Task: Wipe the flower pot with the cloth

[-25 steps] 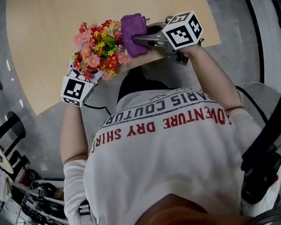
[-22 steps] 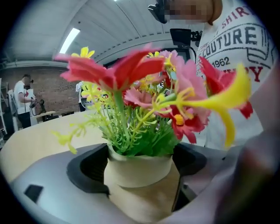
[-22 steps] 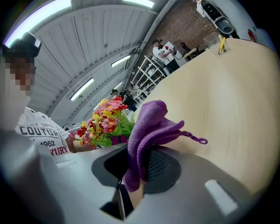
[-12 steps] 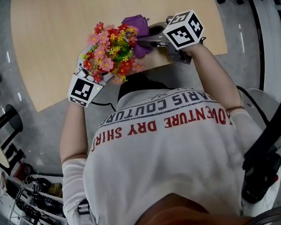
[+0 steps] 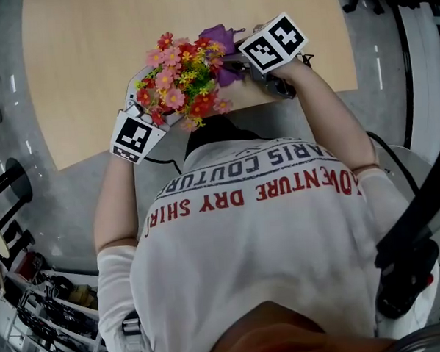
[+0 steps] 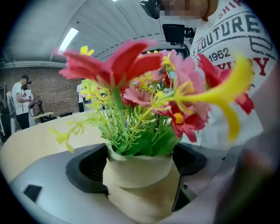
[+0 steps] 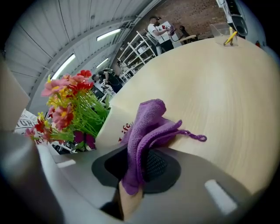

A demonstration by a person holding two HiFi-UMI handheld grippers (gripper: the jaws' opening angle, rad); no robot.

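A cream flower pot (image 6: 139, 177) with red, pink and yellow artificial flowers (image 6: 144, 87) sits clamped between my left gripper's (image 6: 138, 168) jaws and is tilted. From the head view the flowers (image 5: 182, 78) hide the pot, above the wooden table's (image 5: 81, 61) near edge. My right gripper (image 7: 138, 168) is shut on a folded purple cloth (image 7: 146, 131). The cloth presses against the pot's side (image 7: 114, 127), beside red print. In the head view the cloth (image 5: 224, 46) shows just right of the flowers, half covered by them.
The table top (image 7: 218, 96) stretches away beyond the cloth, with a clear container (image 7: 222, 31) holding a yellow item at its far edge. Shelving (image 7: 135, 48) and a standing person (image 6: 21, 100) are in the background. Cables and gear lie on the floor (image 5: 50, 305) at lower left.
The left gripper has carried the pot and flowers right and slightly away from me, so the flowers now overlap the cloth. The right gripper has shifted a little left.
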